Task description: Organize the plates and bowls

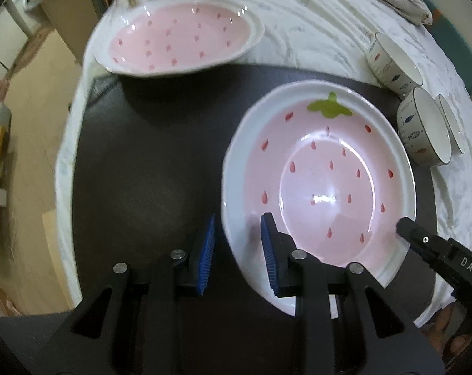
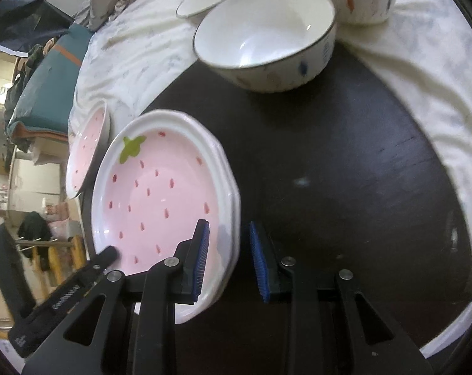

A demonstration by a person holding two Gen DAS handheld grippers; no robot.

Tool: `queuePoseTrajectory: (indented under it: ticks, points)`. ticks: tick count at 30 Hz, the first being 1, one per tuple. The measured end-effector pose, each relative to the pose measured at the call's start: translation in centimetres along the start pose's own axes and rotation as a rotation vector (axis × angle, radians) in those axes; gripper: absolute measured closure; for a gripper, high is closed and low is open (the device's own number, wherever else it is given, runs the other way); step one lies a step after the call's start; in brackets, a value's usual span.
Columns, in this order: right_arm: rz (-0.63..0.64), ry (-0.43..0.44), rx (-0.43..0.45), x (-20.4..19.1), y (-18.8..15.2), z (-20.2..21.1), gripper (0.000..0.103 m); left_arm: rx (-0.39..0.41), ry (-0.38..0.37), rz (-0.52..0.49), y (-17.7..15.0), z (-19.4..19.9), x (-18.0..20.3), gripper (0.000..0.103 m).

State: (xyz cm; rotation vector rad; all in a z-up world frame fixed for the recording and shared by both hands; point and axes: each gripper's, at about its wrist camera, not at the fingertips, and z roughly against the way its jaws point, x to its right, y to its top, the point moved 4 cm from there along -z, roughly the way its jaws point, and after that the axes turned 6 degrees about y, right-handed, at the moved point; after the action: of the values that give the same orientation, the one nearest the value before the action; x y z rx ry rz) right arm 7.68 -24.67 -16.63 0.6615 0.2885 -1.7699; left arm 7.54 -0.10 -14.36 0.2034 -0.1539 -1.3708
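Both claws spread wide, straddling opposite rims of strawberry plate (image 1: 323,172) on dark desk (image 1: 142,172): left claw (image 1: 239,253), right claw (image 2: 229,259).

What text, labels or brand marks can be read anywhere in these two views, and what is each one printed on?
"DAS": white letters on the body of the right gripper, cut off by the picture's edge in the left wrist view.
White lettering on the body of the left gripper, in the right wrist view: too blurred to read.
The plates and bowls carry only painted patterns, no words.
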Motion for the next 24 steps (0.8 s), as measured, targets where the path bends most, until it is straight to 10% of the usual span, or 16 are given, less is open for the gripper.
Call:
queuePoseTrajectory:
  ticks: [5,10,24]
  points:
    - [0.050,-0.007,0.061,-0.3,-0.1,1.6,0.072,0.061,0.021,0.012,0.4,1.2,-0.4,0.077]
    - [0.134,0.033,0.113,-1.7,-0.5,3.2,0.045,0.110,-0.025,-0.025,0.2,3.2,0.5,0.054]
    - [0.275,-0.015,0.279,-5.0,-0.7,7.1,0.002,0.240,-0.004,-0.069,0.3,7.2,1.2,0.051]
